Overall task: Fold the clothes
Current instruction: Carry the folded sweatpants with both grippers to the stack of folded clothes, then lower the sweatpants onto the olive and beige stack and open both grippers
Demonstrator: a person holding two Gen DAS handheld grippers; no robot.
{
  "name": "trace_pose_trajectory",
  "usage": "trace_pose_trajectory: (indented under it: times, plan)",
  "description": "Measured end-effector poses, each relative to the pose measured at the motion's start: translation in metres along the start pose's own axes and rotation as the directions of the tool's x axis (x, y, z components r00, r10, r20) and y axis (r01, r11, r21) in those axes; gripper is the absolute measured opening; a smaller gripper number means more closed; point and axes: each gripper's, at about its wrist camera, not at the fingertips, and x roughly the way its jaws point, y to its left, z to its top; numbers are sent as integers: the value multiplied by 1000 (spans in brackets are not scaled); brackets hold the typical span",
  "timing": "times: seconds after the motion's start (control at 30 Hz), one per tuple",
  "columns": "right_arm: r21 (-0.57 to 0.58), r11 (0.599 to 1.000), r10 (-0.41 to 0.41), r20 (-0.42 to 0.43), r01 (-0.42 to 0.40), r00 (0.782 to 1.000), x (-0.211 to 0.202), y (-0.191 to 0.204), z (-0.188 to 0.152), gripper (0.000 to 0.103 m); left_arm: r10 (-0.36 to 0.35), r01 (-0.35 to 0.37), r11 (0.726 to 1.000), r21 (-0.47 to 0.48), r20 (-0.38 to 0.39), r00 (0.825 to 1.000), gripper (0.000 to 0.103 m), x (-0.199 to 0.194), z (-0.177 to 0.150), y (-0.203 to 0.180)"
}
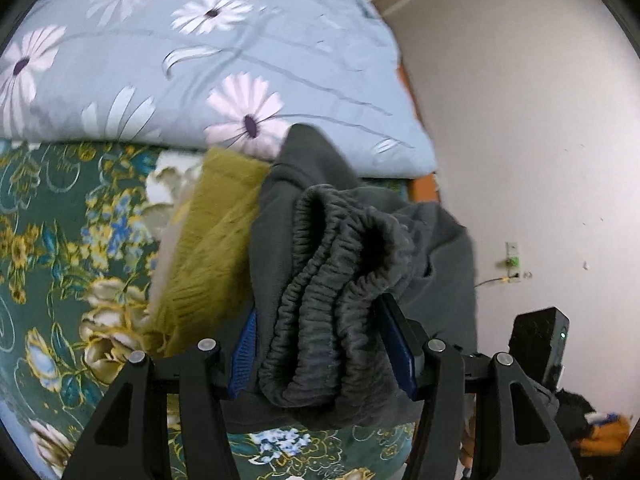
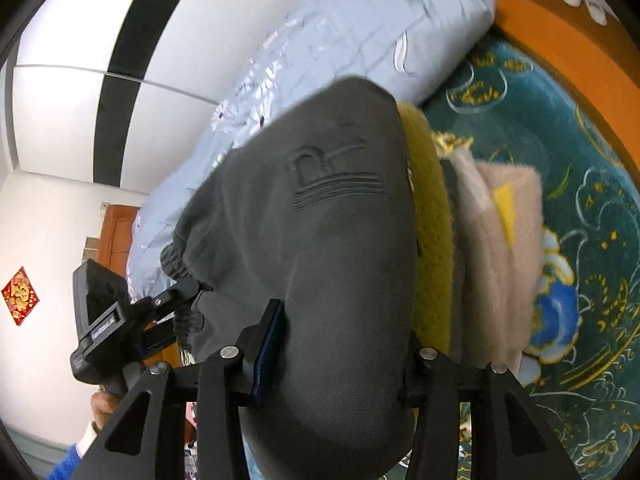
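Observation:
Folded dark grey trousers (image 1: pixel 332 280) are held between both grippers above the bed. My left gripper (image 1: pixel 324 344) is shut on their gathered elastic waistband (image 1: pixel 320 320). My right gripper (image 2: pixel 340 348) is shut on the folded body of the trousers (image 2: pixel 320 240), which shows an embossed logo. The left gripper also shows in the right wrist view (image 2: pixel 120 320), at the left. Just beyond the trousers lies a stack of folded clothes: an olive knit (image 1: pixel 212 240) (image 2: pixel 432 240) and a beige fuzzy garment (image 2: pixel 504 240).
The bed has a dark green floral sheet (image 1: pixel 60 240) (image 2: pixel 560 120). A pale blue daisy-print quilt (image 1: pixel 200 60) (image 2: pixel 360 40) lies folded behind the stack. A white wall (image 1: pixel 540 120) and an orange bed frame (image 2: pixel 560 40) bound the bed. Clothes lie on the floor (image 1: pixel 600 428).

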Motion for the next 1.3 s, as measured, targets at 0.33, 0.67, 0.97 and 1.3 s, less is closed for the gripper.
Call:
trace_pose_trajectory:
  times: [0.33,0.67,0.97,1.3]
  plan:
    - [-15,1000,-2,118,4,993,-62,-5,4,56,19,-18,1000,-7,119,993,61,-55,-11,1]
    - [-342,937,-53,66,73,996,-28,68,35,56,94,-136,893,430,117,989,61,-35,-16,-100]
    - [-250,960,-138,-18,130,990,28,44,61,55,28,-33,971,236,25,999,61,13,18,-45]
    - [-204,973,-101,60,112,993,-16,53,46,55,15,-27,976,215,55,998,61,-21,6,-53]
